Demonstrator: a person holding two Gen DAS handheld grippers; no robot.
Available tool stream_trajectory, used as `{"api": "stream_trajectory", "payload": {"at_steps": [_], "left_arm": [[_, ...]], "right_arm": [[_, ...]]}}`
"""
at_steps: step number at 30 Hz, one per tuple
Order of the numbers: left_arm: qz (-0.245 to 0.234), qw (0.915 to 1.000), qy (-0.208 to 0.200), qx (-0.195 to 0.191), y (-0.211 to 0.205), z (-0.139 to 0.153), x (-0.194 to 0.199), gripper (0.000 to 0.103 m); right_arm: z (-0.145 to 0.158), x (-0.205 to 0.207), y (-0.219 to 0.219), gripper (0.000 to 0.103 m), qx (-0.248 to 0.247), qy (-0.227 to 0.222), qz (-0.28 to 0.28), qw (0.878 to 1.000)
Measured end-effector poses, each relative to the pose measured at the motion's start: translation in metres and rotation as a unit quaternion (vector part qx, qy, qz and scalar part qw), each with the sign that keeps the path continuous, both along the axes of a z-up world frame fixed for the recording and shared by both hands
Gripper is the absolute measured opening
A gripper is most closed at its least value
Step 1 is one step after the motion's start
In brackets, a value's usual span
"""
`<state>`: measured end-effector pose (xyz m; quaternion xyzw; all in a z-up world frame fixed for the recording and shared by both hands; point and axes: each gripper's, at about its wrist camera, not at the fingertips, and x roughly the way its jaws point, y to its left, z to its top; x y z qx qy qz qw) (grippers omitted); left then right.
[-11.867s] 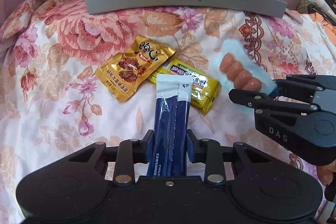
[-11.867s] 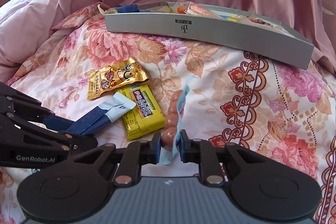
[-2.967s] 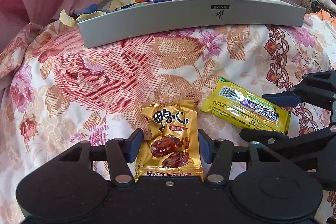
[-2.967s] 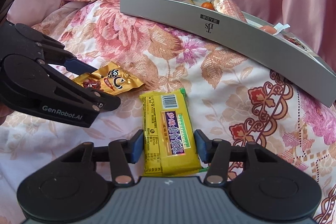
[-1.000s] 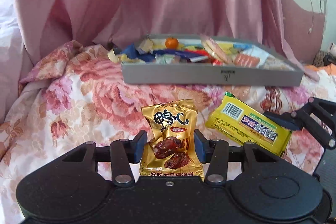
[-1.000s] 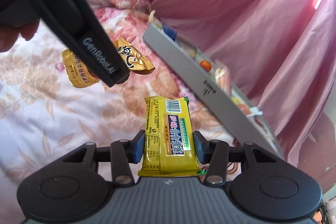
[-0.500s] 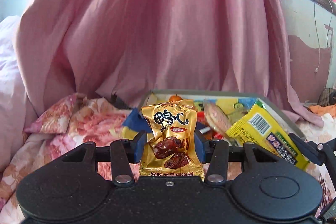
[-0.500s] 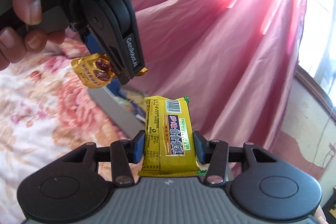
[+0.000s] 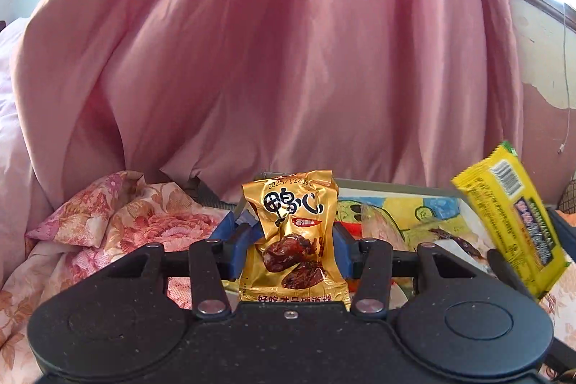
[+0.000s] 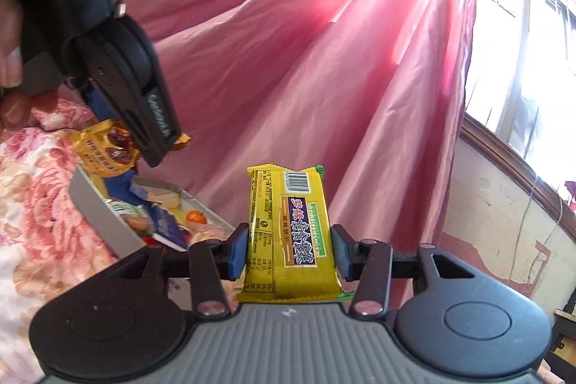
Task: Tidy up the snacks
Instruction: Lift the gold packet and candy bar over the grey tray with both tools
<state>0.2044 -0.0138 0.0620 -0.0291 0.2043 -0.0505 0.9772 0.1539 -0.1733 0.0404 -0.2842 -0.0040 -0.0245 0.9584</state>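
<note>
Gold packet (image 9: 293, 236) clamped in left gripper (image 9: 291, 249), yellow bar (image 10: 289, 236) clamped in right gripper (image 10: 289, 249), both above grey tray (image 10: 97, 211)

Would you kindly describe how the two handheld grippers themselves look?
The left gripper has a speckled black body with round housings, silver rivets and blue pads. The right gripper matches, but its base is ribbed grey. From the right view, the left one bears white lettering and a brown cord.
</note>
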Motion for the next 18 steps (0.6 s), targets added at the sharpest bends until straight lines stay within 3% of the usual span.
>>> {"api": "stream_trajectory", "payload": {"at_steps": [7, 18], "left_arm": [[0.011, 0.9998, 0.012, -0.012, 0.001, -0.007, 0.031, 0.050], [0.004, 0.9993, 0.038, 0.002, -0.013, -0.027, 0.060, 0.050]], "right_arm": [[0.007, 0.029, -0.016, 0.052, 0.020, 0.009, -0.026, 0.999], [0.001, 0.066, -0.024, 0.052, 0.040, 0.050, -0.042, 0.997]]}}
